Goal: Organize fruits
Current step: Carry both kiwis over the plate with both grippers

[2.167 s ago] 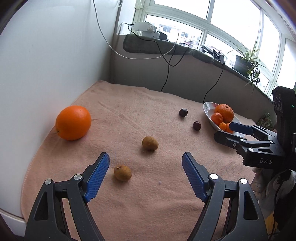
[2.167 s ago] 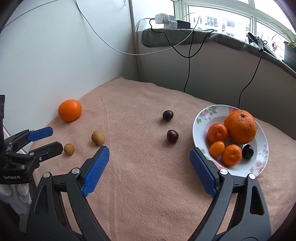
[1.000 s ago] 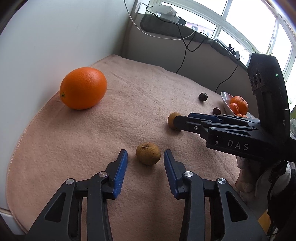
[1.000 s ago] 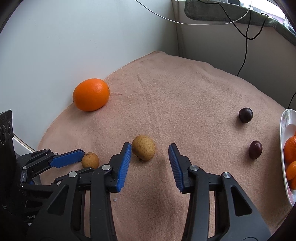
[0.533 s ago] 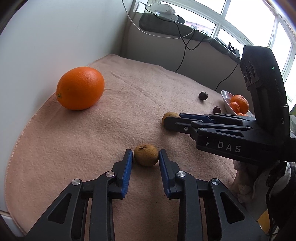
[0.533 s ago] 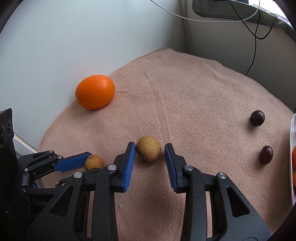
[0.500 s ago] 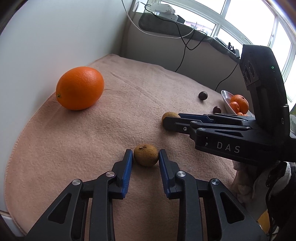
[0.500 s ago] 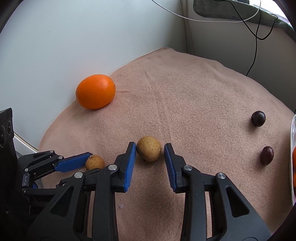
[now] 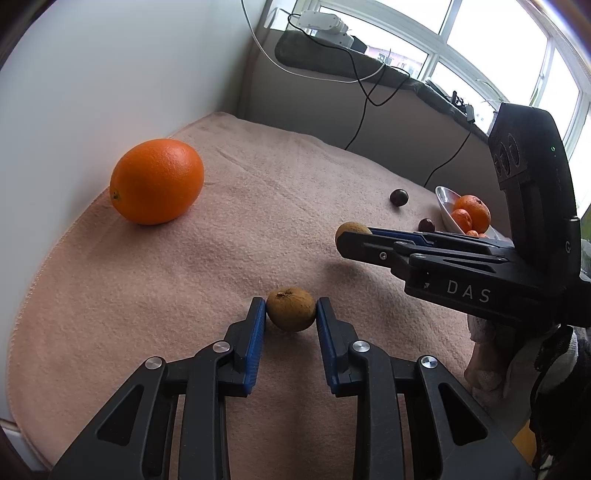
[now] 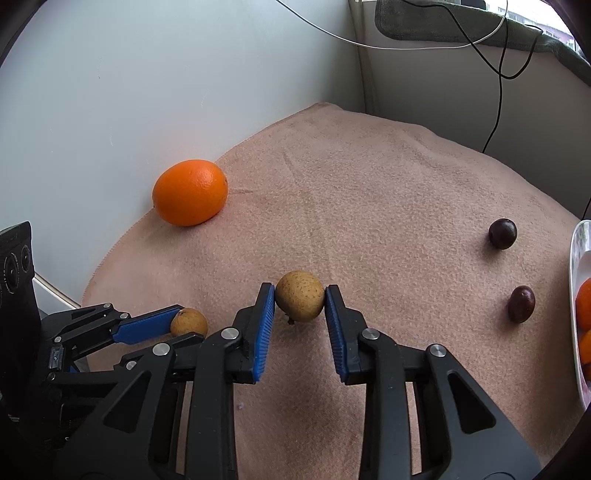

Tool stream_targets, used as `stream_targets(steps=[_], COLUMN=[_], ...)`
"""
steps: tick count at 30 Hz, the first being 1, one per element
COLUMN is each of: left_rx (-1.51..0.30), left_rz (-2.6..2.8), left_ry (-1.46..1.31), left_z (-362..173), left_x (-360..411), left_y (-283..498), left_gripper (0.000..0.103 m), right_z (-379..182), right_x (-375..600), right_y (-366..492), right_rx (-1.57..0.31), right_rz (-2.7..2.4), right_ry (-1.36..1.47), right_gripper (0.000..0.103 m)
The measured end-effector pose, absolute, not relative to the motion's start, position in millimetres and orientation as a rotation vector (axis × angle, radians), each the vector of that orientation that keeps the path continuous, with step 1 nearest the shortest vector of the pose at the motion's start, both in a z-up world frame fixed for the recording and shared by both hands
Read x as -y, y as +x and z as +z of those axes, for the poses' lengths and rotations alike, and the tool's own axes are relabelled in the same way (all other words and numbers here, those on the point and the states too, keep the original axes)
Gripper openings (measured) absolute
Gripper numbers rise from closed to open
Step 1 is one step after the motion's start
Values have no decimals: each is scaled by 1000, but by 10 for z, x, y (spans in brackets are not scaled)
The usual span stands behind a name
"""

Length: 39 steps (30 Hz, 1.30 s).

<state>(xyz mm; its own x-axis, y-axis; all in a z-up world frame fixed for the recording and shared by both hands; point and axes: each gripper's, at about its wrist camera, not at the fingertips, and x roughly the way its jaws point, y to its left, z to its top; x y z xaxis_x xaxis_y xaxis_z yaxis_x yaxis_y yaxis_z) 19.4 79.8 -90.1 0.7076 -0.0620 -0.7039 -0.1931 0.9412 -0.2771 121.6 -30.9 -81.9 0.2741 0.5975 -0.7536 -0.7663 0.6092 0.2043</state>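
Plate point(image 10: 577, 295) cut by the right edge, its oranges point(image 10: 584, 304) only partly in view

A home's window nook: pink blanket point(image 9: 295, 206), floral plate point(image 10: 576, 280), power strip point(image 9: 321, 22) on sill.

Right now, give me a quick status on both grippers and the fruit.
Left gripper shut on small brown fruit. Right gripper shut on speckled brown fruit. Orange and two dark fruits loose on cloth. Path to plate open.
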Motion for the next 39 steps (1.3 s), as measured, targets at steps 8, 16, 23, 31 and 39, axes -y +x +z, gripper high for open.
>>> stream_targets(steps=[8, 16, 23, 31, 39], left_rx=[-763, -742, -731, -725, -720], left_rz=[43, 8, -39, -92, -139], left_ry=[-352, -337, -321, -300, -277], left_z=[-803, -697, -609, -538, -468], left_x=[-715, -575, -380, -147, 92], left_y=[236, 355, 479, 640, 830], left_gripper=[26, 26, 26, 26, 26], right_z=[-665, -571, -502, -435, -407], right_x=[608, 1033, 1457, 1859, 2207], right_y=[1204, 1265, 1340, 1411, 1481], right_rx=[-869, -842, -818, -802, -791], right_rz=[887, 821, 748, 673, 613], right_ry=[-187, -150, -113, -73, -45], right_gripper=[29, 29, 29, 29, 29])
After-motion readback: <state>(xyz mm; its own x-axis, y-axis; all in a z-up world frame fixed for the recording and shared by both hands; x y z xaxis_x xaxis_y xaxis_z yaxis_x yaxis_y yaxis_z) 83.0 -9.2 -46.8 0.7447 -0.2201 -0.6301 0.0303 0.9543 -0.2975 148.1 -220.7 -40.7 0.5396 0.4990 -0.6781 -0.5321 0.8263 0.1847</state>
